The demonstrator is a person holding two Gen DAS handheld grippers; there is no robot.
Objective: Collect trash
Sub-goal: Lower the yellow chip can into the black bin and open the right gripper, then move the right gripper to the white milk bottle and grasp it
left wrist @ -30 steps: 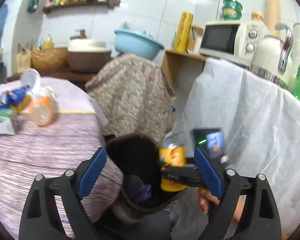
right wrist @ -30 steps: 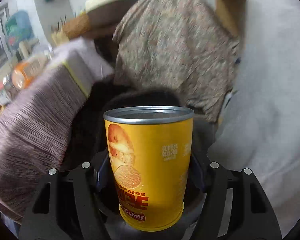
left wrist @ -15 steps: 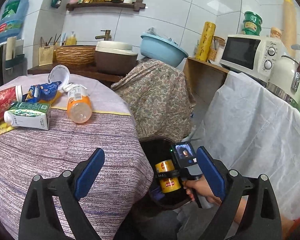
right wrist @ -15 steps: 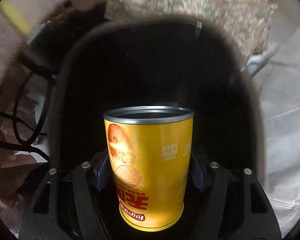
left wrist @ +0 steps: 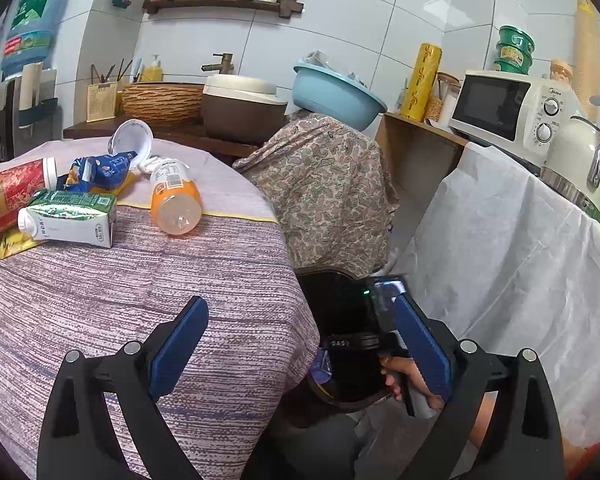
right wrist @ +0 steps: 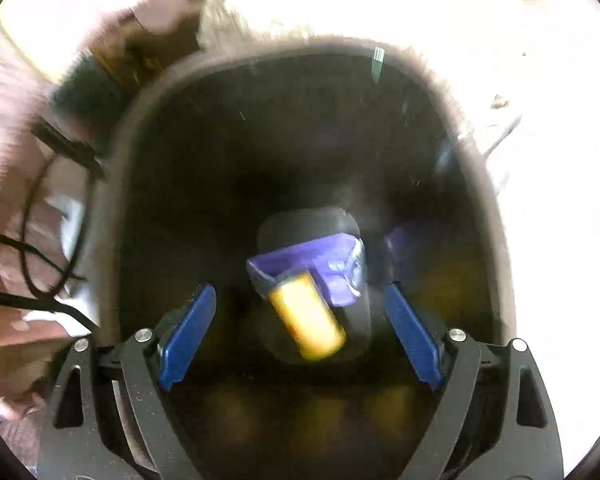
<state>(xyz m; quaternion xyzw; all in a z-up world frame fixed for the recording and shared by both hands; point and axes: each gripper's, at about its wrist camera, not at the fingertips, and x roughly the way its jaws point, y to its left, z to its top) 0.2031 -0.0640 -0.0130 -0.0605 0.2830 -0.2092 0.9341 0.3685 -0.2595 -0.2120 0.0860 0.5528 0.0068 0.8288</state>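
My right gripper (right wrist: 300, 328) is open and empty over the mouth of the black trash bin (right wrist: 112, 184). The yellow chip can (right wrist: 306, 316) lies blurred inside the bin on a purple wrapper (right wrist: 320, 264). In the left wrist view the right gripper's body (left wrist: 364, 340) hangs over the same bin (left wrist: 328, 292) beside the table. My left gripper (left wrist: 300, 352) is open and empty above the table's near edge. On the table lie an orange bottle (left wrist: 175, 197), a green-white carton (left wrist: 70, 219), a blue bag (left wrist: 100, 168), a red tube (left wrist: 8, 194) and a white lid (left wrist: 130, 142).
The round table has a purple striped cloth (left wrist: 140, 280). A chair draped in paisley fabric (left wrist: 324, 192) stands behind the bin. A white-covered counter (left wrist: 500, 248) with a microwave (left wrist: 504, 106) is to the right. Black cables (right wrist: 32, 264) lie left of the bin.
My right gripper has opened and the yellow chip can has dropped from it into the bin. The left gripper has stayed open, drawn back over the table.
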